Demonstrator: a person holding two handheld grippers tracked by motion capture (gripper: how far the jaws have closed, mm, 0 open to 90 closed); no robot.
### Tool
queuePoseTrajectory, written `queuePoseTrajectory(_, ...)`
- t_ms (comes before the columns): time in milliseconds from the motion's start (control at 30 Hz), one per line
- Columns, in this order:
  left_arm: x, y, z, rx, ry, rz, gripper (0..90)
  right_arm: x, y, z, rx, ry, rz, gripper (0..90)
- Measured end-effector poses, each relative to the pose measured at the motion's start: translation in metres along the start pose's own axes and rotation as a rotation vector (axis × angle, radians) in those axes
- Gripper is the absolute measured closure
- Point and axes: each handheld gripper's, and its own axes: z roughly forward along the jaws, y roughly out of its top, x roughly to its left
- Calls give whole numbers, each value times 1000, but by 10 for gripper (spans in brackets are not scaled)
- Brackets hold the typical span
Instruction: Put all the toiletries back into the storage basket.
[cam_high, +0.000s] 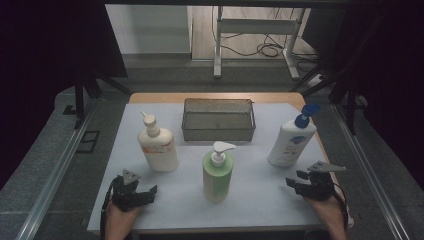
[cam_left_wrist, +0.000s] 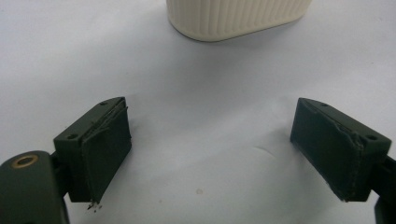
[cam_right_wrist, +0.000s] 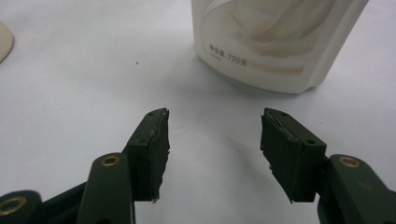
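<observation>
Left tongs (cam_high: 136, 192) and right tongs (cam_high: 304, 184) spread, empty, ribbed cream bottle (cam_high: 158, 147), glossy white bottle (cam_high: 291, 141), wire-mesh basket (cam_high: 218, 131)

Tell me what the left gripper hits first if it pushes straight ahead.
Likely the cream ribbed bottle: it stands just ahead of the open left gripper, with bare white table cover between them.

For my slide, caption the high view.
Three pump bottles and a wire-mesh basket on a white mat; both grippers open.
</observation>
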Motion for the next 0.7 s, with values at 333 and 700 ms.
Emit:
queuePoseTrajectory(333,0,0,0,0,1,1,120,-6,3,0,-3,1,10,452)
queuePoseTrajectory(700,0,0,0,-3,2,0,119,-19,9,-2,5,-27,13,636)
